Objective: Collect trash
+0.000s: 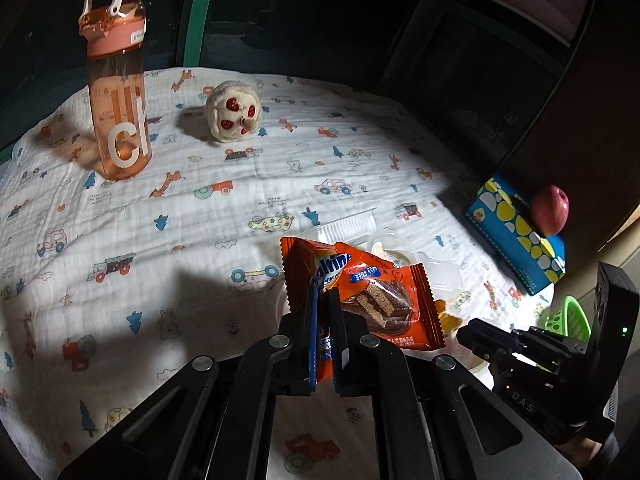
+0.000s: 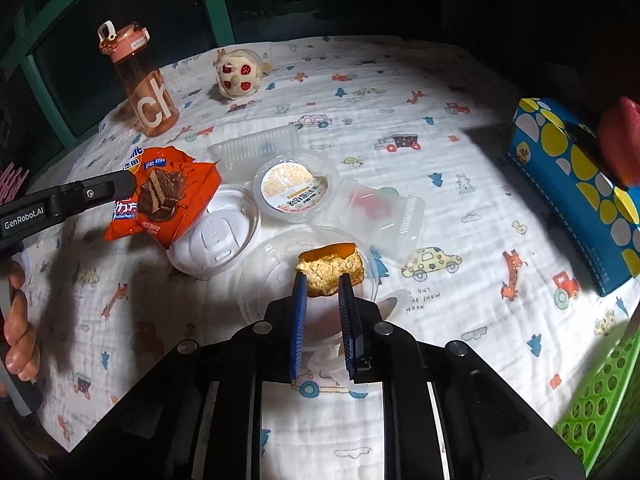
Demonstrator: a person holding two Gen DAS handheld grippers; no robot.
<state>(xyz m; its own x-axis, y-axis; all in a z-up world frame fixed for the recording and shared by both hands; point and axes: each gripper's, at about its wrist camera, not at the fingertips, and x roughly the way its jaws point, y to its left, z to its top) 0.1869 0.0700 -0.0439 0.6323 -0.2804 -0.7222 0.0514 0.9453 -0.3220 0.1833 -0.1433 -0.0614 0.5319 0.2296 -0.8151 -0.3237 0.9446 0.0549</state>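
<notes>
My left gripper (image 1: pixel 322 300) is shut on an orange snack wrapper (image 1: pixel 384 300), which hangs lifted off the cloth. In the right wrist view the same wrapper (image 2: pixel 172 200) sits in the left gripper (image 2: pixel 134 184) at the left. My right gripper (image 2: pixel 323 285) is shut on a piece of orange peel (image 2: pixel 330 266), just above a clear plastic lid (image 2: pixel 272 276). More trash lies beyond on the cloth: a white cup lid (image 2: pixel 216 236), a pudding cup (image 2: pixel 294 186), a ridged clear tray (image 2: pixel 256 144) and a crushed clear container (image 2: pixel 380 212).
A green perforated basket (image 2: pixel 600 392) stands at the near right edge. A blue tissue box (image 2: pixel 576 184) with a red apple (image 2: pixel 624 136) on it is at the right. A pink water bottle (image 2: pixel 144 84) and a plush toy (image 2: pixel 240 72) stand at the back. A person's fingers (image 2: pixel 20 320) show at the left.
</notes>
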